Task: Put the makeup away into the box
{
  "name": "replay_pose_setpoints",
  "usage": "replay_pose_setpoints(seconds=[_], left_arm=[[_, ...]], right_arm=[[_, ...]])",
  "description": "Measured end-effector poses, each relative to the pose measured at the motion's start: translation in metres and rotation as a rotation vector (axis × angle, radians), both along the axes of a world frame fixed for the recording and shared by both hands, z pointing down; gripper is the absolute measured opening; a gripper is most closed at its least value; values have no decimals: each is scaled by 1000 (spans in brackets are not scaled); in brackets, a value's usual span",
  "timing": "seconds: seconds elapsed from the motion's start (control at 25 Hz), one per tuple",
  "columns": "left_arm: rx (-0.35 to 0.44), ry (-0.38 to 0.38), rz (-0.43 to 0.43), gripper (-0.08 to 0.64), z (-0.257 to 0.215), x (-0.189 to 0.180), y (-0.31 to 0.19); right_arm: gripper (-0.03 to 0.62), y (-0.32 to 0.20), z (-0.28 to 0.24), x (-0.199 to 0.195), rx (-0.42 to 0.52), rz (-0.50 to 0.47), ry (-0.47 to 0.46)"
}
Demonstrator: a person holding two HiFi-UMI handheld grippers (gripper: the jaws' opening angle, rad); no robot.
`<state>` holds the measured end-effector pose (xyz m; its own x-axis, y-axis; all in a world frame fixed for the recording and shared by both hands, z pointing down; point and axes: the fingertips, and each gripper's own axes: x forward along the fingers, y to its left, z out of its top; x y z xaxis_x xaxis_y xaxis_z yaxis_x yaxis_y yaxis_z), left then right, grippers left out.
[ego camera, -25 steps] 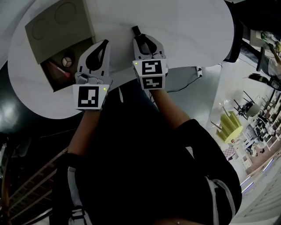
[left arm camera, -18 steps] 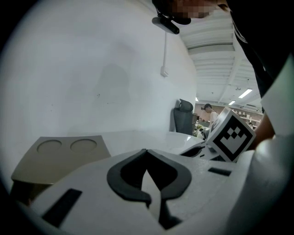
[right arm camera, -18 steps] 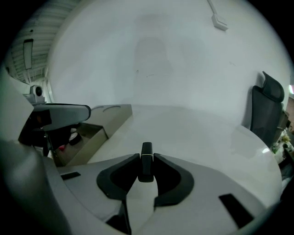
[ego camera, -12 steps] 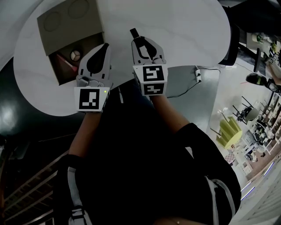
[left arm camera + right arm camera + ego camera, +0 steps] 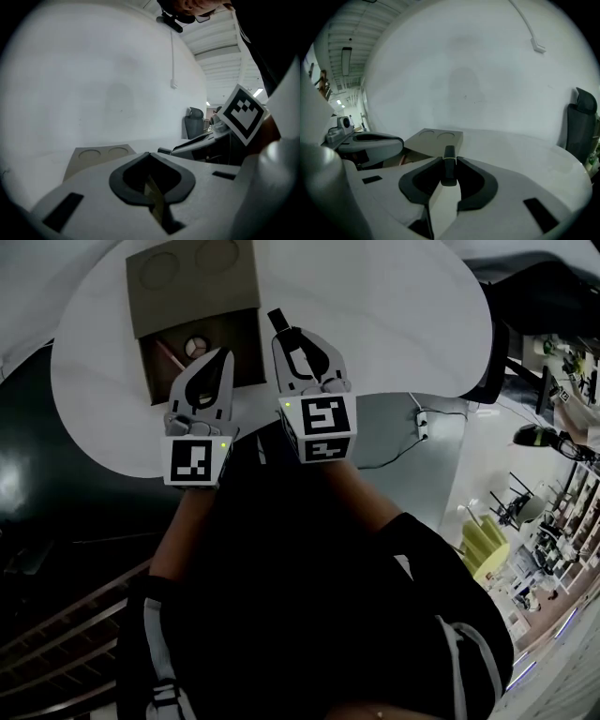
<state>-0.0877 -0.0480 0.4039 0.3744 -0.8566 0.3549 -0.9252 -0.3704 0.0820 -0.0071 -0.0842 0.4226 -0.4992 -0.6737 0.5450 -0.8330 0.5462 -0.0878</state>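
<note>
Cardboard-brown, the box (image 5: 246, 338) sits on the white round desk (image 5: 394, 315), ahead of both pairs of jaws and mostly in front of the left pair. Its lid flap (image 5: 192, 277), marked with two round outlines, lies folded back on the far side. Inside, ahead and to the left of the left jaws, are a small round item (image 5: 195, 346) and a thin pink stick (image 5: 169, 354).

The left gripper (image 5: 225, 352) points at the open box, and in the head view its tips overlap the box's near right part. In the left gripper view its jaws (image 5: 149, 153) are closed together with nothing between them. The lid flap (image 5: 98, 154) shows beyond them to the left, and the right gripper's marker cube (image 5: 241, 112) stands off to the right.

The right gripper (image 5: 284, 334) is just beside the left one, and its tips lie just right of the box's right edge. Its jaws (image 5: 449, 159) are clamped on a slim black makeup tube (image 5: 449, 173) with a thin pale band. The tube lies along the line of the jaws, and its far end sticks out past their tips (image 5: 274, 317). From these jaws the box (image 5: 436, 140) lies ahead and slightly left. The left gripper's body (image 5: 370, 140) is at their left, and bare desk (image 5: 525, 150) spreads ahead and to the right.

Further right, a dark chair (image 5: 497, 352) stands off the desk's edge. A white plug with a cable (image 5: 420, 418) lies on the pale floor nearby.
</note>
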Motion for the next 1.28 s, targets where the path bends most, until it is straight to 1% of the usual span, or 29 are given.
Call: replay_pose_setpoints(seconds=[0.12,0.24,0.52,0.76,1.0,1.12,1.16,1.24,1.28], left_arm=[[-1,-10,-22,6,0,-19,7],[-9,-11,-46,6,2,-33,14],[-52,-21,-80,6,16,-61,28],[-97,-6,-91,6,39,-73,30],[-88,14,-113,6,46,-80,28],[-83,13,-124,6,41,-81,30],[-77,16,-129,6,38,-81,31],[-55,22,-138,6,32,-81,32],[-45,22,-142,6,29,-80,33]], right_arm=[[110,4,-3,-19,4,-12,0],[110,13,10,-32,-25,-37,5],[110,25,39,-64,-96,-56,27],[110,27,70,-76,-155,-52,72],[112,24,82,-80,-185,-39,84],[115,23,81,-81,-194,-39,88],[118,23,78,-81,-200,-41,85],[184,25,73,-81,-212,-48,70],[190,26,70,-80,-214,-52,61]])
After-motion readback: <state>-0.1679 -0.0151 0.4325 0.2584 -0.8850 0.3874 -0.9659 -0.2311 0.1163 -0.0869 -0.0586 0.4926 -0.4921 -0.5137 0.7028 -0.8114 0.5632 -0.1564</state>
